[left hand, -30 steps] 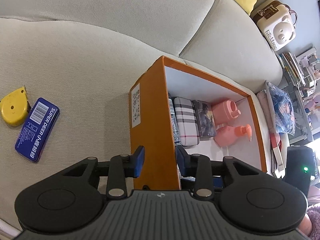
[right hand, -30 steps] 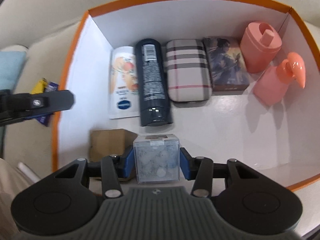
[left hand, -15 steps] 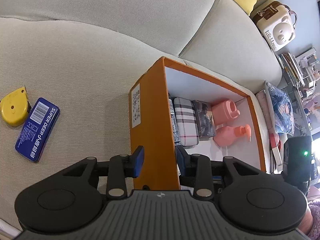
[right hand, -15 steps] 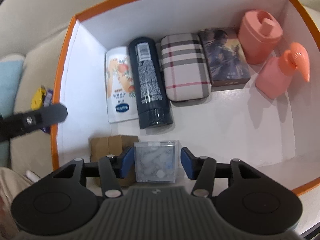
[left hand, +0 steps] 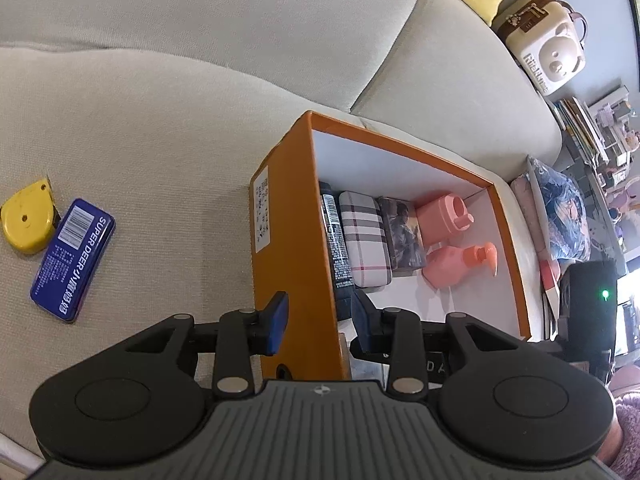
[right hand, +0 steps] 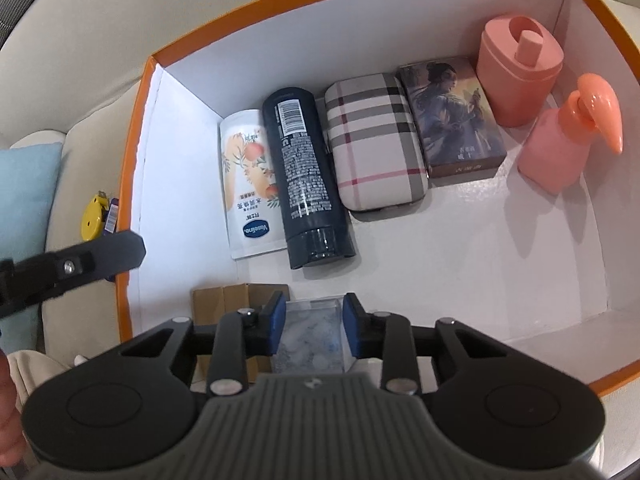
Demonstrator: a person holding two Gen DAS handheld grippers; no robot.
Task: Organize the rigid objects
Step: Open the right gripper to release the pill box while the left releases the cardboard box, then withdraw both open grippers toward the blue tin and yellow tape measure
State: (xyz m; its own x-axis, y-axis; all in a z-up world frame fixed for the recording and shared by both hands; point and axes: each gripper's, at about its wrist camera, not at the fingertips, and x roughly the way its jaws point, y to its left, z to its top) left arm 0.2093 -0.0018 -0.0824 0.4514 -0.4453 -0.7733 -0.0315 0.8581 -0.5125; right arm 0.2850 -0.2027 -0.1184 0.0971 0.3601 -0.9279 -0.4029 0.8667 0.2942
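The orange cardboard box with a white lining [left hand: 294,248] is steadied on the beige fabric sofa [left hand: 160,128] by the left gripper [left hand: 318,318], whose jaws are clamped on the box's near side wall, one blue pad outside and one inside.

In the right wrist view, the small clear plastic cube with pale contents [right hand: 312,336] is seen between the jaws of the right gripper [right hand: 313,326]; those jaws have just been closing, and the pads now appear to press on its sides. The cube sits low in the near left part of the box, just beside a flat brown cardboard piece [right hand: 236,300].

The far wall is lined by a row of things: a white lotion tube [right hand: 248,184], a dark grey tube [right hand: 308,184], a plaid case [right hand: 374,140], a picture-printed box [right hand: 452,120] and two pink containers. The near right floor is bare.

A blue tin [left hand: 74,256] and a yellow tape measure [left hand: 26,220] are left outside on the sofa.
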